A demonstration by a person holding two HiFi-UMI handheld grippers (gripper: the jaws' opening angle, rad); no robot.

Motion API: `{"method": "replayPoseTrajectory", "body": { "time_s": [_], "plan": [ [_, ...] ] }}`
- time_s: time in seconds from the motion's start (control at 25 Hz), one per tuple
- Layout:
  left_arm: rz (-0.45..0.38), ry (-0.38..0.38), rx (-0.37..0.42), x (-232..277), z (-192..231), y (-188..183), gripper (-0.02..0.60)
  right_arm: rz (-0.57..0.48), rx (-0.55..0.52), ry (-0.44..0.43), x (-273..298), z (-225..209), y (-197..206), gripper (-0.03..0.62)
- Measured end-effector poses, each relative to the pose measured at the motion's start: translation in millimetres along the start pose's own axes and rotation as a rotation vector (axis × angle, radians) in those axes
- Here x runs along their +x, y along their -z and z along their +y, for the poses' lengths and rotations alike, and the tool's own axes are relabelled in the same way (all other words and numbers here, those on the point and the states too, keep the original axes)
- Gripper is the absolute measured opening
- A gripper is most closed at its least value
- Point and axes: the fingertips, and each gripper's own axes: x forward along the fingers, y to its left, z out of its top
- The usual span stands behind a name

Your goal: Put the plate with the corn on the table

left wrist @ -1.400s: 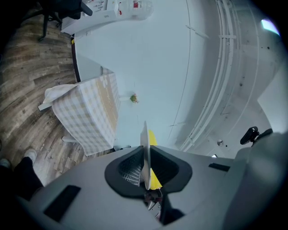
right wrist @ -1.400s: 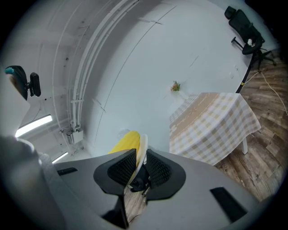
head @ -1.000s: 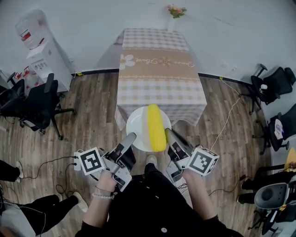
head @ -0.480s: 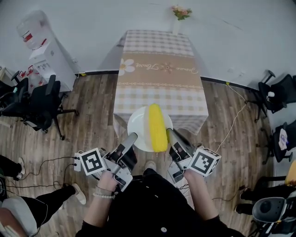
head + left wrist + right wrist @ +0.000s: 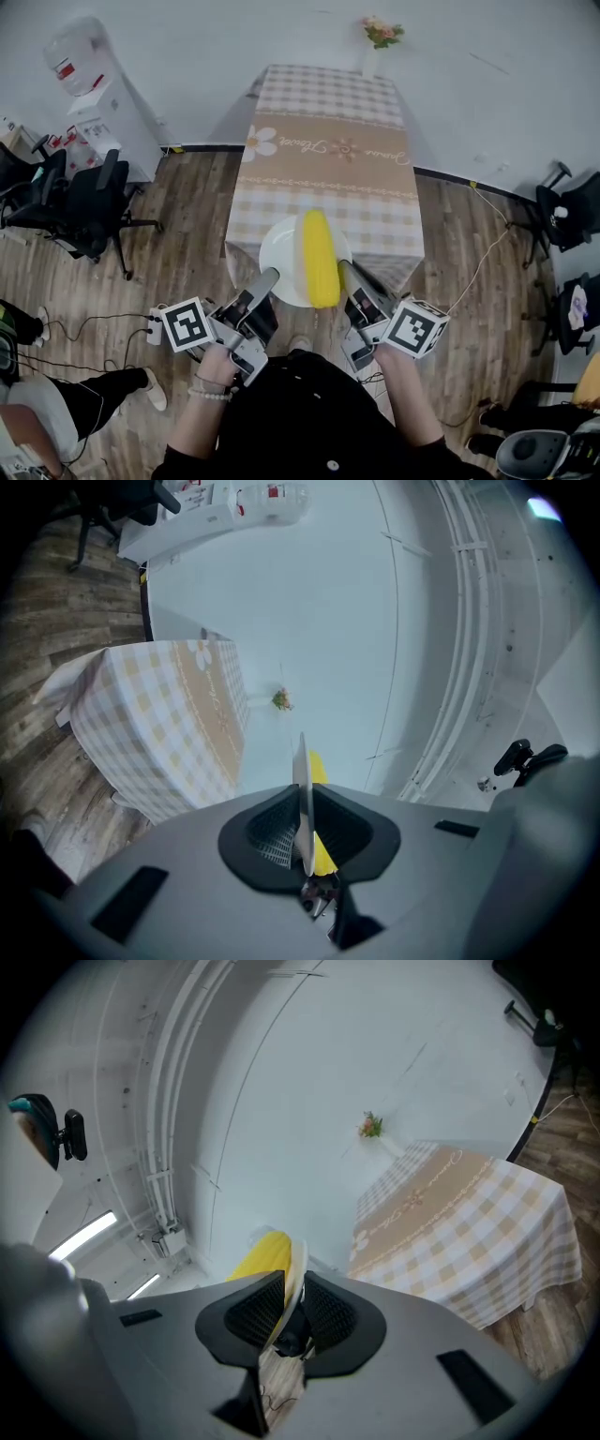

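A white plate [image 5: 279, 258] with a yellow corn cob [image 5: 319, 256] lying on it is held in the air in front of the table [image 5: 326, 159], over its near edge. My left gripper [image 5: 267, 277] is shut on the plate's left rim, seen edge-on between its pads as a thin white plate rim [image 5: 303, 799] with corn [image 5: 317, 769] behind it. At the other side, my right gripper [image 5: 345, 270] is shut on the right rim; its own view shows the plate rim [image 5: 294, 1283] between the pads and the corn [image 5: 262, 1253] beyond.
The table wears a checked cloth with a tan runner; a small flower vase [image 5: 379, 36] stands at its far end by the wall. Office chairs [image 5: 89, 202] and a water dispenser [image 5: 94, 94] are at the left, more chairs [image 5: 567, 211] at the right. Cables lie on the wooden floor.
Both grippers and the plate with the corn have come closer to the table; its near edge now lies under the plate. Both grips are unchanged.
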Motion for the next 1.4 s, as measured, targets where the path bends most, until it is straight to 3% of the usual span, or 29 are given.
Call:
{"method": "replayPoseTrajectory", "body": {
  "time_s": [0.84, 1.4],
  "plan": [
    [-0.001, -0.025, -0.014, 47, 13, -6, 0.041, 0.008, 0.003, 0.028, 9, -37, -33, 0.094],
    [0.04, -0.009, -0.013, 78, 23, -45, 0.041, -0.013, 0.005, 0.059, 44, -49, -56, 0.094]
  ]
}}
